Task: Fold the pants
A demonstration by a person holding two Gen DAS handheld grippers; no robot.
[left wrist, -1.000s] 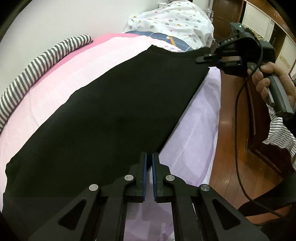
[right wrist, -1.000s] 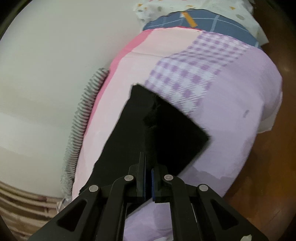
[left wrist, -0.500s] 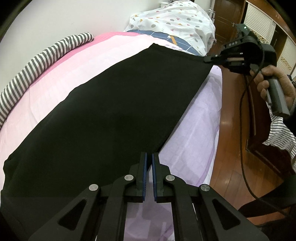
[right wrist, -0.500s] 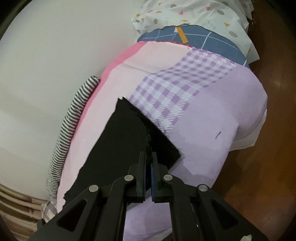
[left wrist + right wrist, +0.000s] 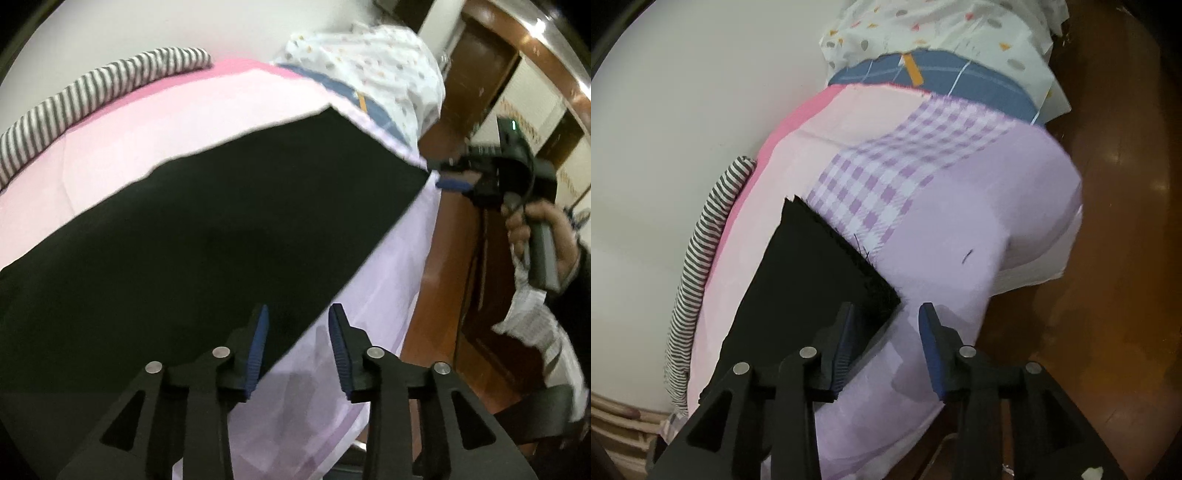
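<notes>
The black pants (image 5: 207, 236) lie flat along the bed, on the pink and lilac sheet (image 5: 373, 317). My left gripper (image 5: 298, 332) is open and empty, just off the pants' near edge. My right gripper (image 5: 886, 326) is open and empty at the pants' far corner (image 5: 827, 273); it also shows in the left wrist view (image 5: 450, 173), held in a hand by the bed's edge.
A striped bolster (image 5: 85, 99) lies along the wall side of the bed. A dotted white pillow (image 5: 942, 33) and blue checked cloth (image 5: 942, 81) sit at the bed's far end. Brown wooden floor (image 5: 1108, 221) and wooden furniture (image 5: 480, 74) lie to the right.
Both grippers were shut on the pants' edge and have opened, letting the pants drop flat on the bed. Both have drawn back slightly.
</notes>
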